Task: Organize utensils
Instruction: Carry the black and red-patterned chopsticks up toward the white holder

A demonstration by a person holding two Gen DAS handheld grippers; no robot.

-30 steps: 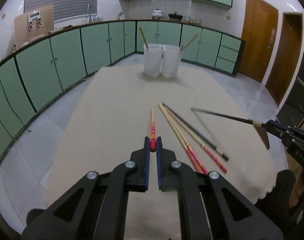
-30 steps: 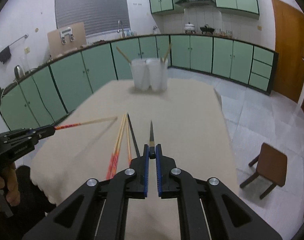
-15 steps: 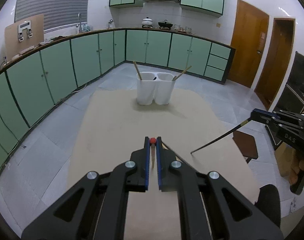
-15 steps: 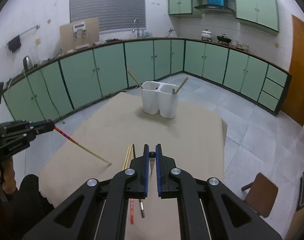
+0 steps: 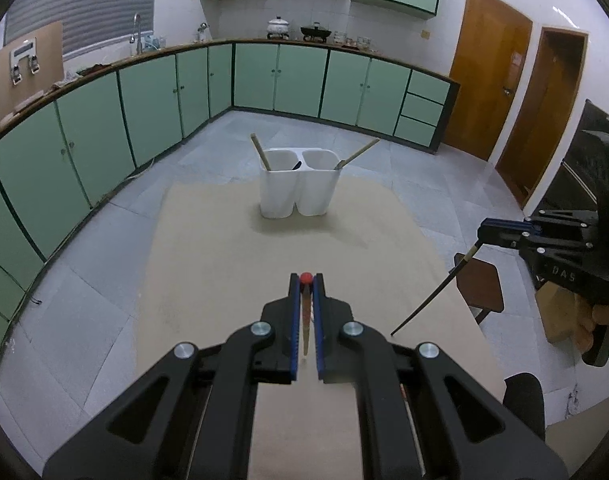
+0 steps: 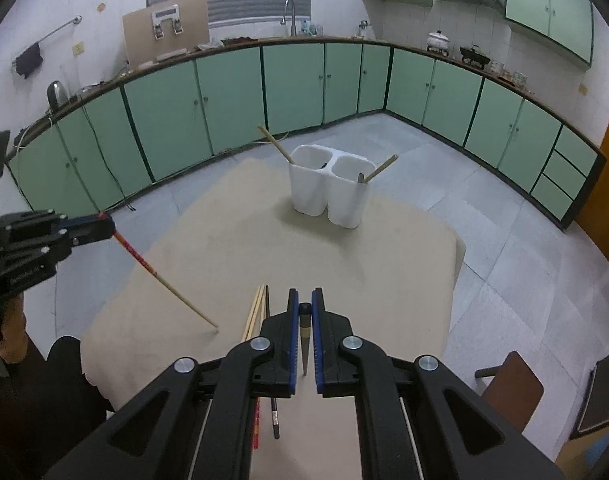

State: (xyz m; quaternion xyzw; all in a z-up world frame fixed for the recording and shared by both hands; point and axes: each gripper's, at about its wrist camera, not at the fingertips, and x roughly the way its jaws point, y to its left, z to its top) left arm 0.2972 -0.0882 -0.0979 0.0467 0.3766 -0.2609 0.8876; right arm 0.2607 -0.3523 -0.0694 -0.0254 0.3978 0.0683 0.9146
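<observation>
My left gripper (image 5: 305, 285) is shut on a wooden chopstick with a red end (image 5: 304, 320), which hangs tip-down above the beige table (image 5: 208, 264). My right gripper (image 6: 304, 309) is shut on a dark chopstick (image 6: 304, 340), also tip-down. Each gripper shows in the other's view: the right gripper (image 5: 500, 232) at the right, the left gripper (image 6: 94, 226) at the left. A white two-compartment holder (image 5: 300, 190) (image 6: 328, 194) stands at the table's far end with a wooden chopstick leaning in each cup. Several loose chopsticks (image 6: 256, 312) lie on the table under my right gripper.
A brown stool (image 6: 512, 388) (image 5: 480, 286) stands on the tiled floor beside the table's right edge. Green cabinets (image 5: 152, 108) run along the walls behind. A person's hand (image 6: 8, 320) holds the left gripper's handle.
Both grippers have risen from the table, each carrying its chopstick. The chopsticks swung from lying flat to hanging tip-down. The holder now looks lower in both views.
</observation>
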